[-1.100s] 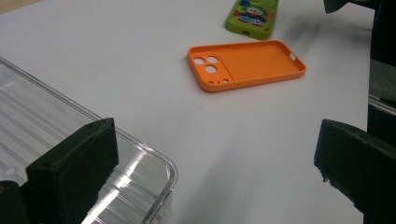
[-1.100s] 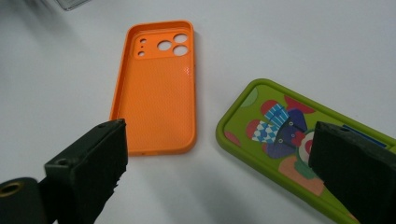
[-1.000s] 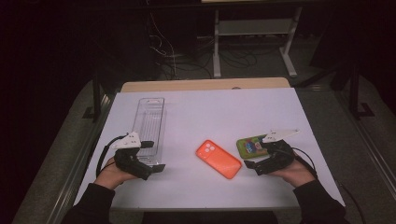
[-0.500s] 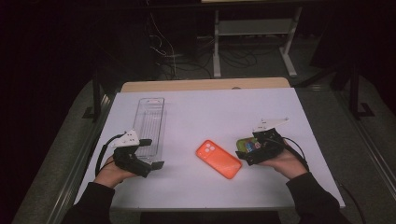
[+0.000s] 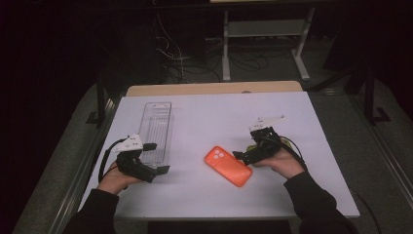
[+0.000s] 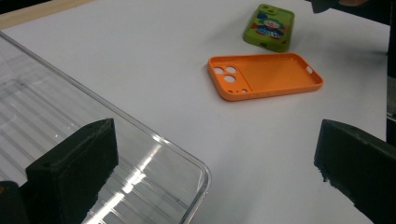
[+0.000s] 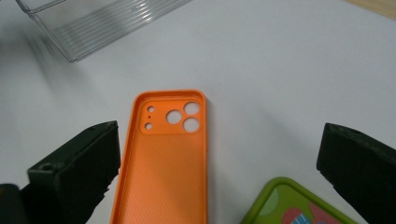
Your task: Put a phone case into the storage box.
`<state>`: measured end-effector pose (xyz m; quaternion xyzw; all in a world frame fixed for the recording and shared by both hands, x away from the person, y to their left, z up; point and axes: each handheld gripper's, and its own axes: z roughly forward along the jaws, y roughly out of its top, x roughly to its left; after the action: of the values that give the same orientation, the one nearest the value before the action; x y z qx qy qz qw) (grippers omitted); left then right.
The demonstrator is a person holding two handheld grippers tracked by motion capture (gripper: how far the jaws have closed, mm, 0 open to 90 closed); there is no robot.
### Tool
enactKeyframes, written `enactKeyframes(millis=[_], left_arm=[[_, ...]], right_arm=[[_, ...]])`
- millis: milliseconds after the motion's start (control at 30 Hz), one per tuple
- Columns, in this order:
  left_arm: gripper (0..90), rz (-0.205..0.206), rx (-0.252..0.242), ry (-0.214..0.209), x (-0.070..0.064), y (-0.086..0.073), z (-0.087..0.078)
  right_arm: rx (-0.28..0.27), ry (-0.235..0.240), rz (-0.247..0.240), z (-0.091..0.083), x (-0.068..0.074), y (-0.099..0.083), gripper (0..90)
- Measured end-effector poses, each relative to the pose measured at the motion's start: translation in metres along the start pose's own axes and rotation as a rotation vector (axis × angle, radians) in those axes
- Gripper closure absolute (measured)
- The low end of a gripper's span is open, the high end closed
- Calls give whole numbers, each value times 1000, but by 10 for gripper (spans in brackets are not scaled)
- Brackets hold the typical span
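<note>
Overhead, a white bench (image 5: 292, 195) stood in a dark room. Left claw (image 5: 157, 157) was spread beside a clear tray (image 5: 157, 126); an orange case (image 5: 228, 165) lay mid-bench; right claw (image 5: 239, 157) was spread, just beside it, over a green case (image 7: 299, 207).

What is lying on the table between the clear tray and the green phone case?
The orange phone case lies between the clear tray and the green phone case, open side up, apart from both; the left gripper view shows it.

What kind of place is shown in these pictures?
Probably a lab or workshop, not a home: a white-topped work table in a dark room, tangled cables on the floor behind, and a white metal-framed bench beyond.
</note>
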<state>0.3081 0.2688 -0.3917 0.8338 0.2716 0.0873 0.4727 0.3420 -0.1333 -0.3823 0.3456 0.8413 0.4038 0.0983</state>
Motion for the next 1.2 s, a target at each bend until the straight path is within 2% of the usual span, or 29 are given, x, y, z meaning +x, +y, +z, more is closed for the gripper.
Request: enactKeyframes(millis=[167,300,400,567,900,1067,1100,1200], left_arm=[[0,-15,-9,1,2,0,1],[0,-18,-7,1,1,-1,0],[0,-13,-1,-5,1,0,0],[0,-11,5,-10,-1,0,2],[0,-8,3,-13,0,-1,2],[0,-15,3,-13,-2,0,3],[0,-14,4,-12,-1,-1,3],[0,-16,0,-14,-2,-1,3]], right_arm=[[14,15,-6,10,4,7,0],[21,10,-18,18,6,11,0],[50,14,-30,23,10,11,0],[105,-3,-36,28,13,5,0],[147,-12,-37,35,17,0,0],[170,-12,-43,43,22,-4,0],[179,-9,-57,47,23,-7,0],[180,-7,-49,50,23,-10,0]])
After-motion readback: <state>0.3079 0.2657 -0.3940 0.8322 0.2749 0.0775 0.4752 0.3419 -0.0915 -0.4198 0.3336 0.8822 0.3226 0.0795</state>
